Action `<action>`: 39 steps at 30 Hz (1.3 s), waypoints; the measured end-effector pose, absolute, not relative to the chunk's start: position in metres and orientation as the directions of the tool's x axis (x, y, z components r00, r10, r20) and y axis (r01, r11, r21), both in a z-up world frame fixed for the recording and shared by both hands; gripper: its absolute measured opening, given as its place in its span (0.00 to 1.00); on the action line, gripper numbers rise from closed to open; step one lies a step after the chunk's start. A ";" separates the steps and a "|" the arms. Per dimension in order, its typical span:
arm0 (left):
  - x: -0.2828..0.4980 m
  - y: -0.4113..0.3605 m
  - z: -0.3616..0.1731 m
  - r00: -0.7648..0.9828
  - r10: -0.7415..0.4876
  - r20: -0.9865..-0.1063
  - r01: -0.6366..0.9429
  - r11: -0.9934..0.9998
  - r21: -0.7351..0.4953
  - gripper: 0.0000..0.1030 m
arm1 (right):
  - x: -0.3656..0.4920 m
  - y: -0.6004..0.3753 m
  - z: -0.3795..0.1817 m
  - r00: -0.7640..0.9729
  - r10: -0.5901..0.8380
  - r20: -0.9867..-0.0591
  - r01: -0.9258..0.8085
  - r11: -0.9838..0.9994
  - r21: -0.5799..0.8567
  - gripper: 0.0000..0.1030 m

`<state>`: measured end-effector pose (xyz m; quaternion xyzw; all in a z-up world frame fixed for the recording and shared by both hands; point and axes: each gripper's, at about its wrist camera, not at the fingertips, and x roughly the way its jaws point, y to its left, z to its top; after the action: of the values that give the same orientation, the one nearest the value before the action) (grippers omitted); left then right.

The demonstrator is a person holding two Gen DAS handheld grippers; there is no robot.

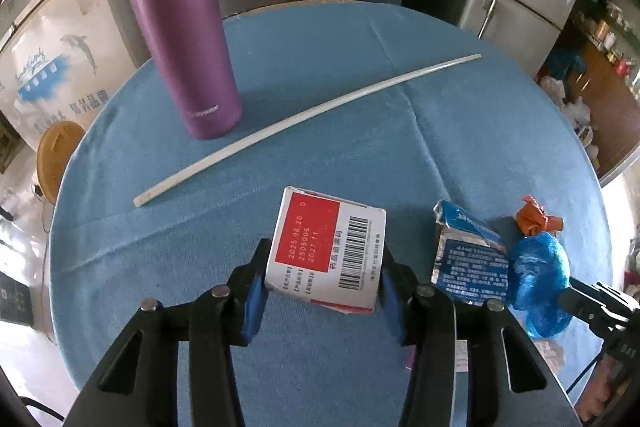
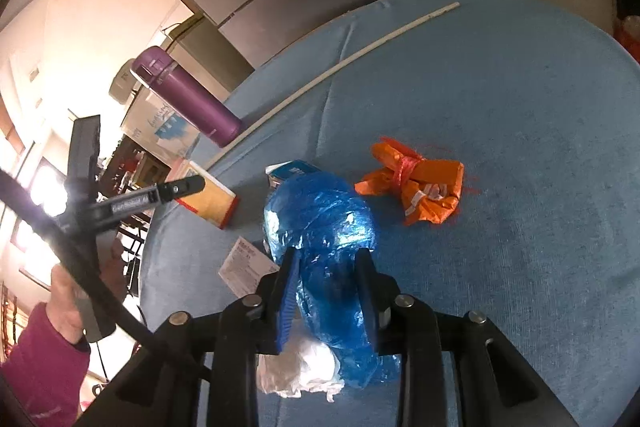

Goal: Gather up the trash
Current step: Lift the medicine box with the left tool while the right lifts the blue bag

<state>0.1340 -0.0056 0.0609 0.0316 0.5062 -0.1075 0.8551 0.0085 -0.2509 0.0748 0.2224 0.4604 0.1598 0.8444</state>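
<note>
On the round table with the blue cloth (image 1: 460, 155): both grippers were clamped on trash.

The left gripper (image 1: 325, 283) had its blue pads pressed on both sides of a small red-and-white medicine box (image 1: 326, 247), printed date panel and barcode facing up, near the table's front edge. The right gripper (image 2: 329, 291) squeezed a crumpled blue plastic bag (image 2: 320, 227), with a white plastic wad (image 2: 298, 371) bunched under it. Loose trash lay on the cloth: an orange wrapper (image 2: 416, 187) just right of the blue bag, a blue-and-silver sachet (image 1: 468, 259) between box and bag, and a small printed paper slip (image 2: 246, 267). A purple thermos (image 1: 176, 27) stood upright at the far left, with a long white strip (image 1: 304, 119) running diagonally beside it. A hand (image 2: 66, 299) in a magenta sleeve showed in the right wrist view, holding the left gripper.
</note>
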 end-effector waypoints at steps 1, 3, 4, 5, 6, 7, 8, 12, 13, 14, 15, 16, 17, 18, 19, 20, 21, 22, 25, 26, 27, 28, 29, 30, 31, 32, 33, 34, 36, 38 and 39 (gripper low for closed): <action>0.132 -0.004 0.061 0.462 -0.156 -0.873 0.207 0.976 -0.065 0.48 | 0.010 -0.250 0.075 0.524 0.467 -0.712 -0.064 0.856 0.514 0.44; 0.122 0.001 0.065 0.459 -0.178 -0.871 0.187 0.977 -0.101 0.48 | 0.011 -0.246 0.078 0.531 0.466 -0.708 -0.075 0.858 0.508 0.73; 0.118 0.002 0.068 0.459 -0.179 -0.870 0.182 0.978 -0.105 0.48 | 0.010 -0.244 0.080 0.544 0.464 -0.699 -0.081 0.858 0.506 0.73; 0.111 0.002 0.071 0.458 -0.176 -0.871 0.180 0.978 -0.103 0.48 | 0.011 -0.241 0.081 0.550 0.463 -0.695 -0.089 0.860 0.503 0.73; 0.103 0.003 0.076 0.457 -0.171 -0.873 0.176 0.979 -0.101 0.48 | 0.011 -0.238 0.082 0.557 0.454 -0.696 -0.096 0.867 0.488 0.73; 0.094 0.005 0.082 0.462 -0.176 -0.869 0.170 0.980 -0.108 0.48 | 0.013 -0.235 0.082 0.556 0.439 -0.706 -0.099 0.878 0.467 0.73; 0.086 0.007 0.088 0.468 -0.185 -0.864 0.170 0.978 -0.117 0.48 | 0.015 -0.230 0.080 0.549 0.420 -0.723 -0.103 0.892 0.440 0.73; 0.041 0.012 0.124 0.514 -0.162 -0.842 0.160 0.983 -0.092 0.48 | 0.024 -0.215 0.068 0.522 0.351 -0.777 -0.114 0.932 0.344 0.58; 0.033 0.014 0.131 0.523 -0.156 -0.838 0.157 0.984 -0.085 0.48 | 0.023 -0.214 0.068 0.534 0.342 -0.773 -0.114 0.935 0.335 0.55; 0.018 0.018 0.143 0.541 -0.146 -0.828 0.152 0.986 -0.075 0.48 | 0.021 -0.215 0.069 0.539 0.336 -0.773 -0.113 0.938 0.328 0.45; 0.006 0.022 0.153 0.557 -0.137 -0.819 0.149 0.987 -0.064 0.48 | 0.019 -0.217 0.072 0.544 0.329 -0.772 -0.107 0.940 0.324 0.45; -0.002 0.025 0.160 0.568 -0.130 -0.813 0.145 0.988 -0.057 0.48 | 0.015 -0.220 0.076 0.561 0.325 -0.761 -0.098 0.939 0.329 0.45; -0.014 0.029 0.170 0.584 -0.124 -0.802 0.136 0.989 -0.054 0.48 | 0.012 -0.224 0.080 0.575 0.328 -0.750 -0.096 0.937 0.337 0.45; -0.029 0.036 0.183 0.608 -0.125 -0.784 0.127 0.990 -0.060 0.48 | 0.007 -0.228 0.087 0.595 0.331 -0.733 -0.093 0.934 0.346 0.45; -0.039 0.040 0.192 0.627 -0.128 -0.768 0.120 0.990 -0.067 0.48 | 0.001 -0.233 0.094 0.618 0.327 -0.715 -0.088 0.932 0.351 0.45; -0.050 0.044 0.201 0.647 -0.126 -0.752 0.111 0.991 -0.071 0.48 | -0.003 -0.237 0.100 0.634 0.325 -0.702 -0.085 0.931 0.355 0.45; -0.060 0.048 0.210 0.665 -0.121 -0.737 0.101 0.992 -0.072 0.48 | -0.008 -0.242 0.106 0.651 0.324 -0.686 -0.082 0.929 0.361 0.45; -0.065 0.051 0.216 0.675 -0.119 -0.728 0.095 0.993 -0.074 0.48 | -0.014 -0.248 0.114 0.671 0.323 -0.667 -0.077 0.926 0.370 0.45; -0.087 0.056 0.234 0.713 -0.123 -0.691 0.084 0.992 -0.089 0.48 | -0.037 -0.271 0.142 0.739 0.322 -0.592 -0.065 0.908 0.413 0.45; -0.092 0.056 0.239 0.725 -0.117 -0.679 0.079 0.993 -0.087 0.48 | -0.044 -0.278 0.149 0.756 0.325 -0.568 -0.065 0.901 0.430 0.45; -0.100 0.056 0.244 0.738 -0.108 -0.666 0.072 0.994 -0.082 0.48 | -0.054 -0.286 0.157 0.777 0.332 -0.535 -0.068 0.889 0.453 0.45; -0.104 0.058 0.247 0.745 -0.103 -0.659 0.066 0.995 -0.081 0.48 | -0.064 -0.293 0.165 0.795 0.342 -0.500 -0.077 0.876 0.477 0.45; -0.107 0.057 0.249 0.750 -0.098 -0.654 0.059 0.995 -0.081 0.48 | -0.070 -0.298 0.171 0.806 0.350 -0.477 -0.085 0.866 0.492 0.45; -0.111 0.057 0.251 0.753 -0.093 -0.652 0.053 0.995 -0.081 0.48 | -0.079 -0.304 0.177 0.818 0.357 -0.451 -0.094 0.857 0.507 0.45; -0.115 0.056 0.252 0.753 -0.087 -0.653 0.046 0.996 -0.080 0.48 | -0.089 -0.309 0.182 0.828 0.359 -0.430 -0.103 0.852 0.514 0.45; -0.117 0.055 0.253 0.751 -0.080 -0.655 0.039 0.996 -0.077 0.48 | -0.093 -0.310 0.185 0.836 0.360 -0.415 -0.108 0.849 0.518 0.45; -0.118 0.052 0.253 0.749 -0.071 -0.659 0.032 0.997 -0.071 0.48 | -0.101 -0.315 0.188 0.843 0.363 -0.396 -0.113 0.841 0.529 0.45; -0.119 0.050 0.252 0.747 -0.060 -0.662 0.026 0.998 -0.062 0.48 | -0.107 -0.319 0.189 0.847 0.371 -0.381 -0.118 0.829 0.546 0.45; -0.121 0.039 0.250 0.738 -0.030 -0.674 0.012 0.999 -0.032 0.48 | -0.119 -0.329 0.189 0.851 0.390 -0.352 -0.129 0.804 0.580 0.45; -0.119 0.030 0.246 0.727 -0.020 -0.686 0.013 1.000 -0.015 0.48 | -0.127 -0.335 0.185 0.849 0.405 -0.339 -0.142 0.793 0.593 0.45; -0.119 0.026 0.244 0.723 -0.012 -0.691 0.013 1.000 -0.005 0.48 | -0.128 -0.337 0.184 0.843 0.419 -0.337 -0.150 0.785 0.601 0.45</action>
<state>-0.1190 0.0261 0.2445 0.0001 0.3724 -0.0067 0.9281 -0.1276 -0.3374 0.1838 0.2886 0.2332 0.1552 0.9156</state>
